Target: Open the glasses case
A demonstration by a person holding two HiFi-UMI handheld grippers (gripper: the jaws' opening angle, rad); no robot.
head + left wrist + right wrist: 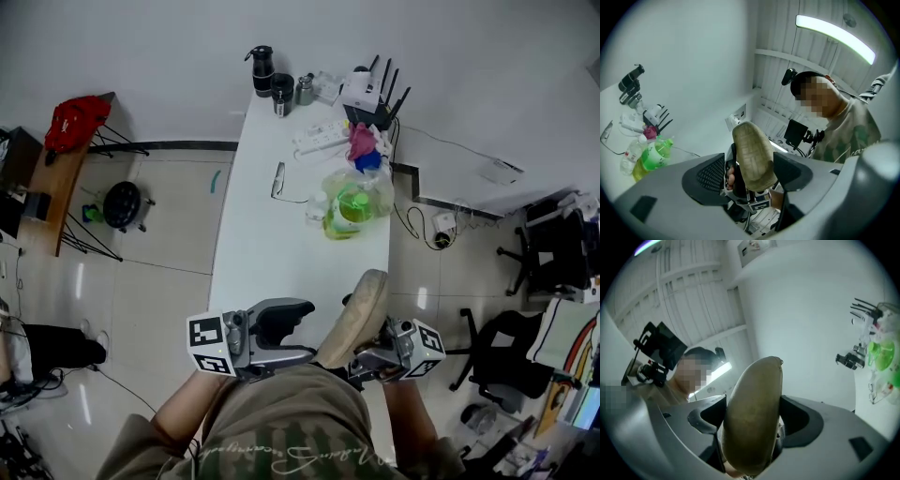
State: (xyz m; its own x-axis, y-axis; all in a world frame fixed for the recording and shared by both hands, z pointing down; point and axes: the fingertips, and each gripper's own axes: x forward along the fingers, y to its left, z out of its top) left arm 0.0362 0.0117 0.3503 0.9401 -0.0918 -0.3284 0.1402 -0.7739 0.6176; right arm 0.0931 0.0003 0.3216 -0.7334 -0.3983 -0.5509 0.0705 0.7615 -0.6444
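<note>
**Case aloft, lid not yet sprung**

Holds glasses case [358, 314] clear above the bench [281, 253], over its near edge toward the right corner, tilted, with the right claw [361, 361] clenched on the lower end. Keeps left claw [307, 328] released, jaws spread, nothing pinched, aimed at the case from the side. No seam visible from any view. Judged best: keep the right grip on one shell only, close the left jaws on the free upper end, then pry slowly away from the hinge without twisting the case loose.
</note>
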